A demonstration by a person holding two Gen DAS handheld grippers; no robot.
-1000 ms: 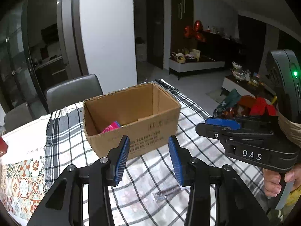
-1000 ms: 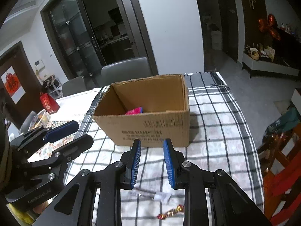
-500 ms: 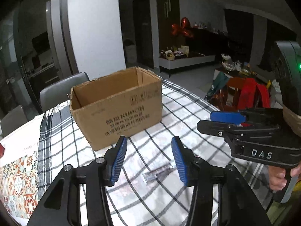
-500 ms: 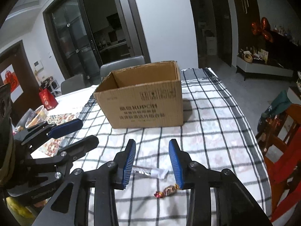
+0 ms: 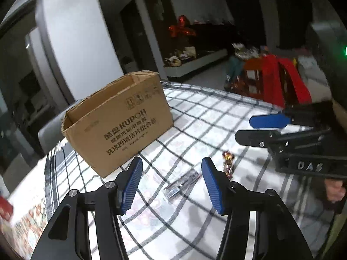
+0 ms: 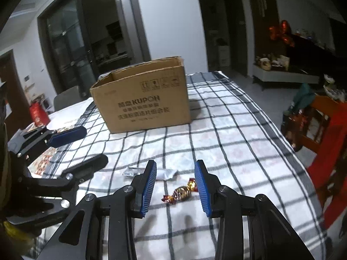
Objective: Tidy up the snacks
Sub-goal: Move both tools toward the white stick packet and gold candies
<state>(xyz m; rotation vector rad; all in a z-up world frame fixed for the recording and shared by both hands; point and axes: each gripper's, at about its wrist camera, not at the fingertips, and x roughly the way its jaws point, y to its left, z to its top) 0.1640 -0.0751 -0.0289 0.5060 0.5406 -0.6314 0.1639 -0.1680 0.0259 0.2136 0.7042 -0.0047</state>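
Note:
An open-topped cardboard box (image 5: 121,125) (image 6: 143,106) stands on the checked tablecloth (image 6: 227,143); its inside is hidden from this low angle. In front of it lie a silver packet (image 5: 182,183) (image 6: 166,173) and a candy in a red-gold twisted wrapper (image 5: 228,164) (image 6: 180,191). My left gripper (image 5: 171,162) (image 6: 95,145) hovers low over the silver packet, its jaws opening and nothing pressed between them. My right gripper (image 6: 175,166) (image 5: 245,127) is open above the candy, which shows in the gap between its blue pads without touching them.
A red chair (image 6: 325,143) stands off the table's right edge and a grey chair (image 6: 65,99) behind the box. A patterned mat (image 5: 26,216) covers the table's left end. A person's hand (image 5: 334,190) holds the right gripper's handle.
Both grippers came down toward the table and drew back from the box, so its inside dropped out of sight. Both pairs of jaws widened, and the candy came between the right pads.

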